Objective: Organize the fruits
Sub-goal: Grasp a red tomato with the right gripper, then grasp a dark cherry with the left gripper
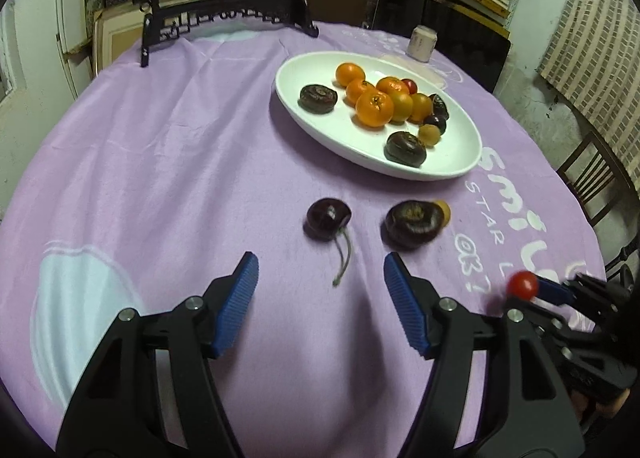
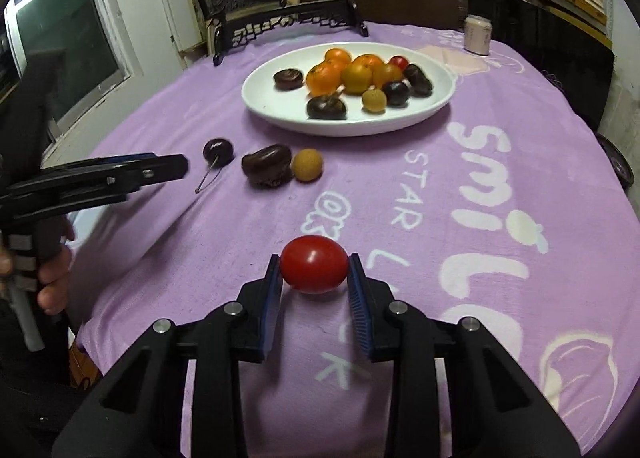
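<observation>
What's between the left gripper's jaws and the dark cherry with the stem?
Only the cherry's own thin stem on bare purple cloth. The open left gripper faces the dark cherry, clearest in the left wrist view.

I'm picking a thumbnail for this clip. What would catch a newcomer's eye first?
The red cherry tomato pinched in the right tongs over the purple tablecloth. Next, the white plate heaped with oranges beyond it, and the dark cherry on the cloth ahead of the open left tongs.
</observation>
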`<state>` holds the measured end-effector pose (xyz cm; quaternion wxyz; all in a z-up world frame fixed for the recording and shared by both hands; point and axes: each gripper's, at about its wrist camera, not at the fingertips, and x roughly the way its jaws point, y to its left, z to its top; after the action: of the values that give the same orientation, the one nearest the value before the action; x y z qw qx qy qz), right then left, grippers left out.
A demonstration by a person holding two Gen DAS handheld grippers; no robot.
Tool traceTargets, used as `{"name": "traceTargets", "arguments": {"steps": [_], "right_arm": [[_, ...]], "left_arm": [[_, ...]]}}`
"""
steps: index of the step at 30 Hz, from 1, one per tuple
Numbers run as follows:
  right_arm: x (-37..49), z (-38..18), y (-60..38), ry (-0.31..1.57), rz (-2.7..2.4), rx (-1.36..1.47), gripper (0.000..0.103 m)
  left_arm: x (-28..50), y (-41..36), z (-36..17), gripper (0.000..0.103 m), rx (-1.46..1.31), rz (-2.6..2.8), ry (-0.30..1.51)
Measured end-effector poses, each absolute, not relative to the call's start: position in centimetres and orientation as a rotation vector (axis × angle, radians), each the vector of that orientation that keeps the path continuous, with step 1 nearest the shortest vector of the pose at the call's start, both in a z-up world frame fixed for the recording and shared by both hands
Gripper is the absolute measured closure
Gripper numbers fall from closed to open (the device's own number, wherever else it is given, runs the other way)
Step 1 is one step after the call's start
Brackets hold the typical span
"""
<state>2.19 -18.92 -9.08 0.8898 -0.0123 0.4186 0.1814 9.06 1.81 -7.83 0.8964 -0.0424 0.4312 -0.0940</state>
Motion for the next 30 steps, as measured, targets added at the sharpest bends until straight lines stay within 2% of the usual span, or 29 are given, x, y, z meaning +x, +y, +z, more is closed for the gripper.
{"name": "traceTargets", "arguments": {"steps": [6,8,11,12,13,30], "right_arm": [[1.6,-8.7,-19.9,0.859,0.395,0.005,0.07],[1.5,-8.6,-20.1,0.853,0.403,0.009,0.07],[1.6,-8.5,-20.4,0.848,0.407,0.017,0.07],[1.6,-8.5,-20.6,0.848,0.407,0.021,0.07],[1.6,-8.5,-20.6,0.848,0.406,0.023,0.07],[2.2,-8.3,-19.7,0.861,0.412,0.002,0.07]], "left_arm": [[12.1,0.3,-9.3,0.039,-0.066,-0.149,0.952],[12.7,0.0,-9.8,0.049,-0.063,-0.143,0.968],[13.2,-0.5,-9.9,0.057,-0.032,-0.125,0.956],[13.1,-0.6,-9.9,0.069,-0.027,-0.125,0.951],[13.0,-0.7,-9.8,0.071,-0.033,-0.141,0.952],[7.0,-2.5,-4.5,0.072,0.002,-0.241,0.811]]}}
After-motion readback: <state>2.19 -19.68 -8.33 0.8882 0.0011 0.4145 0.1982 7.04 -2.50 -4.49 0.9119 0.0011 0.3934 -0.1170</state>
